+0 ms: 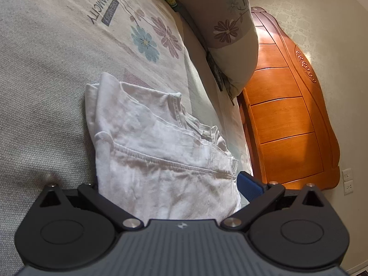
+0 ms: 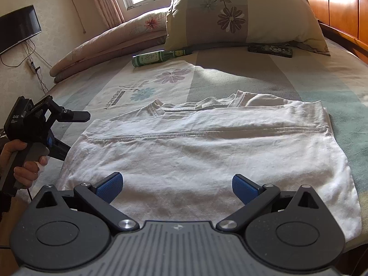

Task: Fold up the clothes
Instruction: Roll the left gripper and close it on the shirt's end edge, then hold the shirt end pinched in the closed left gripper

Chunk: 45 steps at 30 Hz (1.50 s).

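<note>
In your left wrist view, the white cotton T-shirt (image 1: 147,142) lies part-folded on the flowered bedsheet (image 1: 46,69), its near edge running in between the spread fingers of your left gripper (image 1: 170,188). One blue pad (image 1: 249,185) shows clear beside the cloth and the other is hidden behind it, so you cannot tell from here whether the cloth is pinched. Beyond the shirt a flowered pillow (image 1: 232,34) leans by the orange wooden headboard (image 1: 292,119).

In your right wrist view, your right gripper (image 2: 177,186) hovers wide open over the shirt's near hem, both blue pads bare and holding nothing. The shirt (image 2: 207,151) spreads across the sheet with its collar folded toward the far side. Your left gripper (image 2: 66,126) sits at the shirt's left edge, held by your hand (image 2: 25,165), its fingers parted, the lower one at the cloth's corner. Farther up the bed, well apart from the shirt, lie a green glass bottle (image 2: 158,57), a dark flat case (image 2: 270,50), the pillow (image 2: 241,16) and a rolled pink quilt (image 2: 110,43)
</note>
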Each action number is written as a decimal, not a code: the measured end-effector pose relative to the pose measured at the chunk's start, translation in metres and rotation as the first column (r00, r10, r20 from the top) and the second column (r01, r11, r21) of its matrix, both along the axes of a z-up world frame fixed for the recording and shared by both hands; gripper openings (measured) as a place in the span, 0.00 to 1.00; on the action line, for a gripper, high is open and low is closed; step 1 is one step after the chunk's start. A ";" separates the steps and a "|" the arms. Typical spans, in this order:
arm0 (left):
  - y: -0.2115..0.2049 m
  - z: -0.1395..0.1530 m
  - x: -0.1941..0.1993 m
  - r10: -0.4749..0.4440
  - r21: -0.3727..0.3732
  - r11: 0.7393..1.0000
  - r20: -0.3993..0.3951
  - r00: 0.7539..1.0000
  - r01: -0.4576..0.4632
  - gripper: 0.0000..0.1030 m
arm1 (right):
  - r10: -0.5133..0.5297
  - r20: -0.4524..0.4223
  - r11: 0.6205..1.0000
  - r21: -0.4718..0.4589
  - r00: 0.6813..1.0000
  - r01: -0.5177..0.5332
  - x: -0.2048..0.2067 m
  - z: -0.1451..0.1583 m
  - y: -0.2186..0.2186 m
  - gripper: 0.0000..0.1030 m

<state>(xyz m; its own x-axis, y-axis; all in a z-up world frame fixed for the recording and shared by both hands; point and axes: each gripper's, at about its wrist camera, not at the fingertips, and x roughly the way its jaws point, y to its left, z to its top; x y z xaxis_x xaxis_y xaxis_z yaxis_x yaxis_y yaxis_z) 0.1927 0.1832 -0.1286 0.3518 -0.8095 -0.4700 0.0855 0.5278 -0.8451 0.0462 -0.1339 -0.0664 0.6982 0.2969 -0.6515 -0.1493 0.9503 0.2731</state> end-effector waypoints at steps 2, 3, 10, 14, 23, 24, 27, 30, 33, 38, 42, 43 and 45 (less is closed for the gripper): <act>-0.002 0.000 -0.008 -0.054 -0.009 0.999 -0.023 0.998 0.054 0.98 | 0.000 0.005 1.000 0.002 1.000 0.000 -0.002 0.001 -0.002 1.00; -0.001 0.000 -0.013 -0.079 -0.021 0.997 -0.037 0.996 0.078 0.99 | 0.000 0.007 1.000 0.003 1.000 0.000 -0.002 0.002 -0.003 1.00; 0.001 -0.006 0.000 -0.135 -0.072 0.989 -0.056 0.989 0.131 0.98 | -0.013 -0.024 0.999 0.050 1.000 0.014 0.001 -0.007 -0.007 1.00; -0.003 -0.007 0.013 -0.104 -0.094 0.990 -0.031 0.994 0.101 0.98 | 0.005 -0.007 0.999 0.038 1.000 -0.005 -0.002 -0.004 -0.002 1.00; 0.012 -0.021 -0.004 -0.079 0.043 0.995 -0.117 0.990 0.085 0.17 | -0.026 -0.013 0.998 0.052 1.000 0.026 -0.001 -0.007 -0.011 1.00; 0.013 -0.025 -0.004 -0.069 0.042 0.996 -0.123 0.990 0.075 0.13 | -0.030 -0.019 0.998 0.057 0.999 0.032 0.000 -0.009 -0.012 1.00; 0.014 -0.029 -0.006 -0.056 0.057 0.996 -0.105 0.993 0.062 0.12 | -0.024 -0.029 0.997 0.072 0.999 0.026 0.000 -0.011 -0.011 1.00; 0.011 -0.025 -0.009 -0.051 0.085 0.995 -0.078 0.996 0.058 0.12 | -0.016 -0.031 0.995 0.101 0.999 0.019 0.003 -0.011 -0.010 1.00; 0.011 -0.024 -0.010 -0.043 0.096 0.994 -0.070 0.997 0.050 0.12 | 0.012 -0.044 0.984 0.177 0.999 -0.005 0.012 -0.011 -0.007 1.00; 0.009 -0.020 -0.012 -0.039 0.123 0.991 -0.055 0.998 0.045 0.12 | 0.058 -0.056 0.979 0.196 0.997 -0.046 0.031 -0.012 0.015 1.00; 0.009 -0.019 -0.014 -0.035 0.128 0.991 -0.049 0.998 0.041 0.12 | 0.043 -0.095 0.981 0.190 0.995 -0.024 0.042 -0.019 0.029 1.00; 0.008 -0.019 -0.014 -0.034 0.129 0.991 -0.046 0.998 0.040 0.12 | 0.037 -0.099 0.981 0.196 0.994 -0.017 0.043 -0.021 0.031 1.00; 0.008 -0.019 -0.015 -0.032 0.130 0.991 -0.040 0.999 0.037 0.12 | 0.027 -0.110 0.978 0.207 0.994 -0.004 0.046 -0.026 0.033 1.00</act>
<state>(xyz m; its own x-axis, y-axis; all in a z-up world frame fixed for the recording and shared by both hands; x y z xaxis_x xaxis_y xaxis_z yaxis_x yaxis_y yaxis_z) 0.1779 0.1913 -0.1480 0.3045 -0.7516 -0.5852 0.0749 0.6313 -0.7719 0.0918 -0.1012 -0.0920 0.6186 0.4431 -0.6488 -0.1208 0.8696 0.4788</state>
